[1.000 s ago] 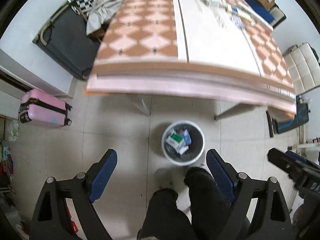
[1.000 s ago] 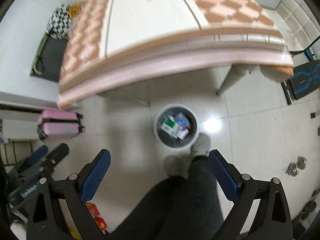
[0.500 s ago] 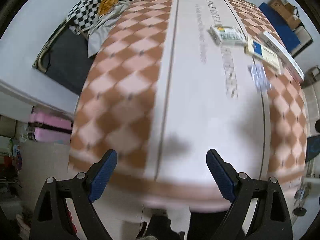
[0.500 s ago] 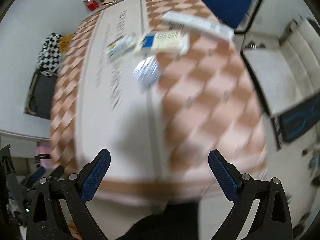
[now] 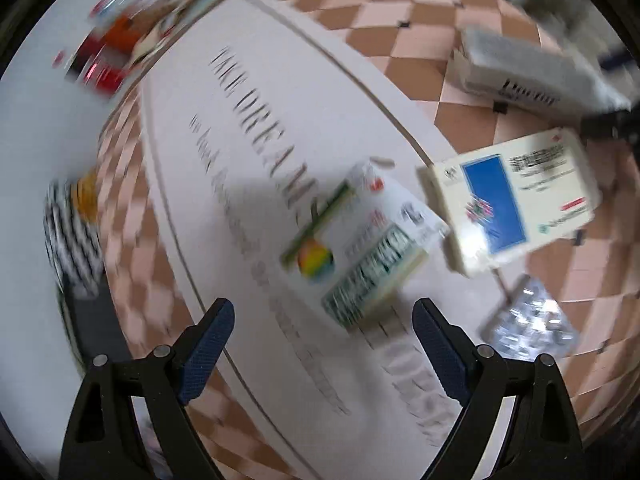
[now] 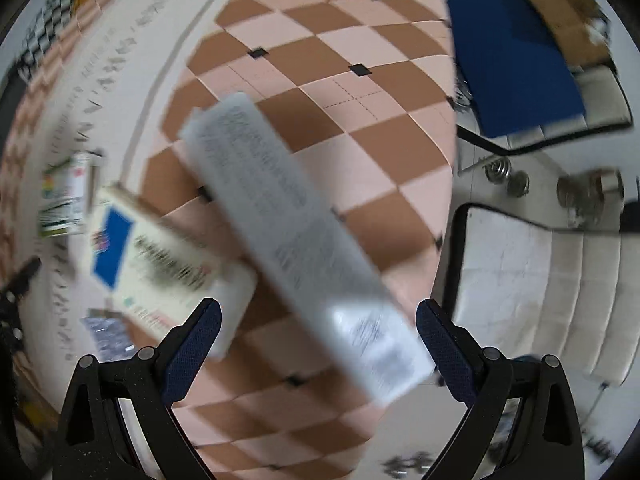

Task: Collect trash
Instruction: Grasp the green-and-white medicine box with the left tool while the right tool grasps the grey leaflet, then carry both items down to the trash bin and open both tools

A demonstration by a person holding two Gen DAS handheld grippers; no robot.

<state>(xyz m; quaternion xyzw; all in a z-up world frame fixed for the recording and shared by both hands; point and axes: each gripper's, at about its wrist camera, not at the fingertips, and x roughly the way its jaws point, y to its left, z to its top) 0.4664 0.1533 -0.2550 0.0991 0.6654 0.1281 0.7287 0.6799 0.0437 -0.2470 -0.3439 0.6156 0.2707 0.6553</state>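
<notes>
Motion blur smears the long box's (image 6: 304, 240) print.

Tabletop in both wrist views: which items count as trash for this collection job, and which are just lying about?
Trash to collect:
- green-and-white box
- blue-panel box
- long white box
- foil blister pack

Just lying about:
- red and orange items at the table's far end, too blurred to identify
- checkered cloth
- white chair
- blue chair

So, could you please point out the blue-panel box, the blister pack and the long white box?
blue-panel box (image 5: 496, 208): left wrist view, on its blue panel.
blister pack (image 5: 532, 330): left wrist view, middle of the foil.
long white box (image 6: 296, 240): right wrist view, middle of its top face.
</notes>
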